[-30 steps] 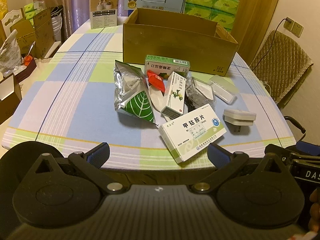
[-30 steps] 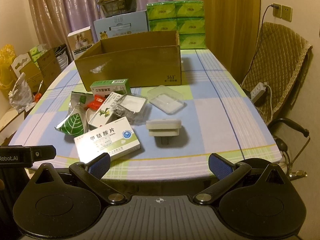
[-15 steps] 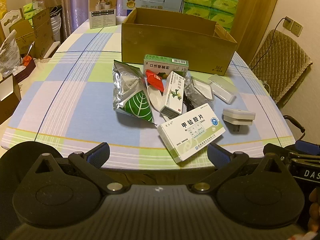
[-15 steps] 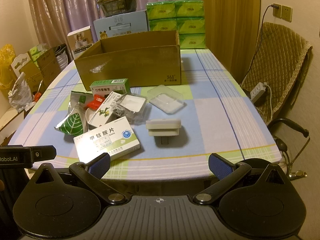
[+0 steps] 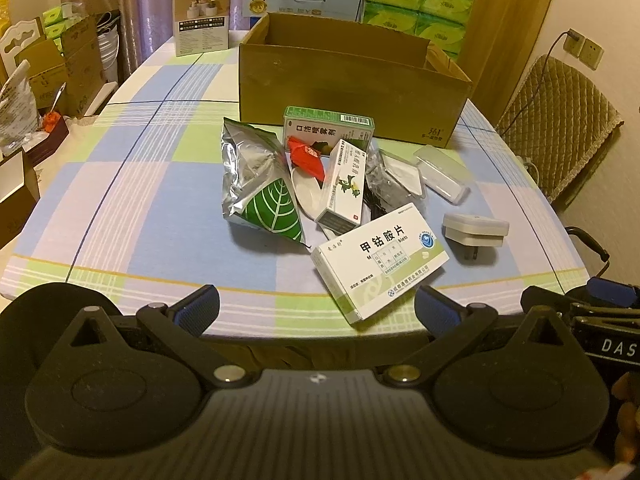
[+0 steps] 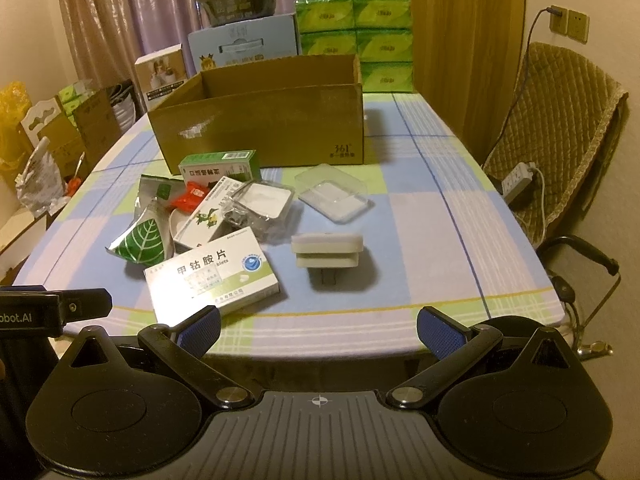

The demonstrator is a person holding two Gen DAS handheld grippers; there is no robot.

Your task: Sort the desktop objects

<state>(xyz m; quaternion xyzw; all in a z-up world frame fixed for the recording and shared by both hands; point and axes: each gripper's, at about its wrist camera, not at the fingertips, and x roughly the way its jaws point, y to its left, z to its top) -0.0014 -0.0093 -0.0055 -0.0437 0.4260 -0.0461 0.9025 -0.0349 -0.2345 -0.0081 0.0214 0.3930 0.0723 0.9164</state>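
Both grippers sit at the near table edge, jaws spread wide, nothing held: left gripper (image 5: 316,311), right gripper (image 6: 318,329).

Table (image 5: 120,184) has a checked cloth in blue, green and lilac.

Clutter is bunched mid-table, in front of an open cardboard box (image 5: 352,84):
- white medicine box (image 5: 380,258), nearest the edge, lying flat
- foil pouch (image 5: 260,184) with a leaf print, left of the pile
- green medicine box (image 5: 328,128), just in front of the cardboard box
- narrow white box (image 5: 344,186) leaning on the pile, red packet (image 5: 306,156) beside it
- clear plastic case (image 6: 332,196) and a crinkled clear tray (image 6: 260,204), right side
- white plug adapter (image 6: 326,250), prongs toward the camera, apart from the pile

Far end of the table: stacked green tissue packs (image 6: 356,36), a pale blue carton (image 6: 244,44), a small white carton (image 5: 202,16).

Room: curtains (image 6: 120,12) at the back, a wooden door (image 6: 452,40), a wall socket (image 6: 568,24) with a cable, a padded chair (image 6: 560,136) on the right, and boxes on the floor at left (image 5: 52,72).
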